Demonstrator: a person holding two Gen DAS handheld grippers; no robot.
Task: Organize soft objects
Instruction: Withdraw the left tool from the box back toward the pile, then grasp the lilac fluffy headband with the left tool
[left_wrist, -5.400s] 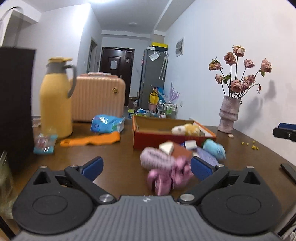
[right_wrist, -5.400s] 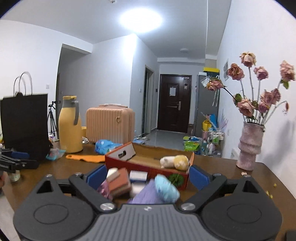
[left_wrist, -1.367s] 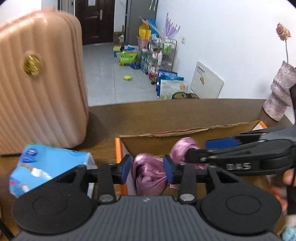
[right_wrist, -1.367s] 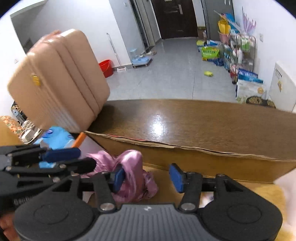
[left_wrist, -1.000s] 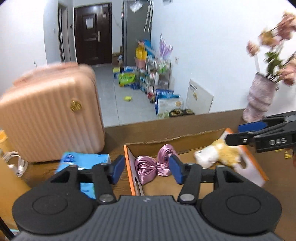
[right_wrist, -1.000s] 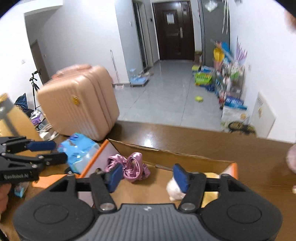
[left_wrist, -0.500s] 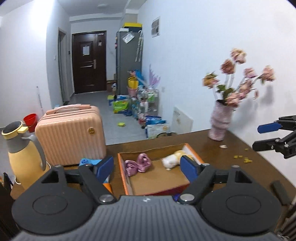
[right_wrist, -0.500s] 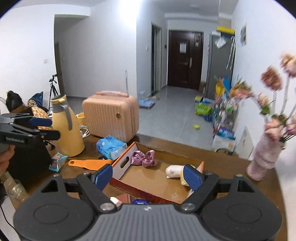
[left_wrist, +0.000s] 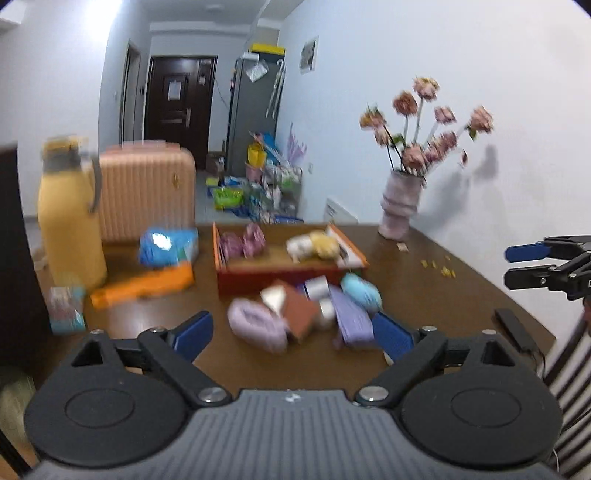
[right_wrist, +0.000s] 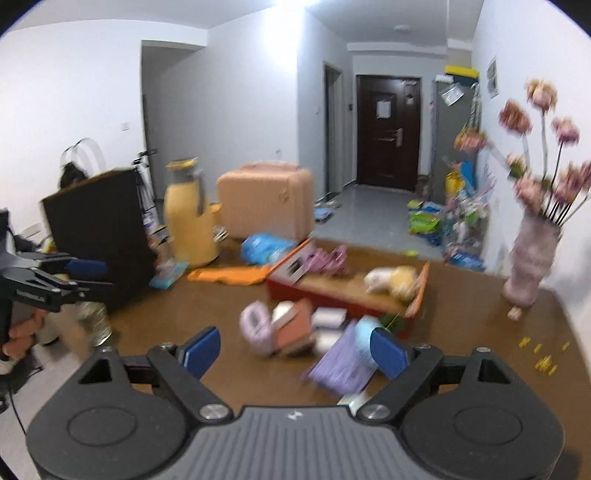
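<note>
Well apart, both claws (left_wrist: 291, 334) (right_wrist: 295, 349) opening, empty; soft pile (left_wrist: 303, 314) beyond them.

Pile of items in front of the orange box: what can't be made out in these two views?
- Pile: motion blur in both views; individual items unidentifiable.
- Lilac cloth: right wrist view, near end hidden behind the right tool.
- Pink fabric in the orange box: too blurred and small.

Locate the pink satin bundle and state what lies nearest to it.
In both wrist views the pink satin bundle lies inside the orange box, at its far left corner, with the yellow plush toy at the box's right end.
</note>
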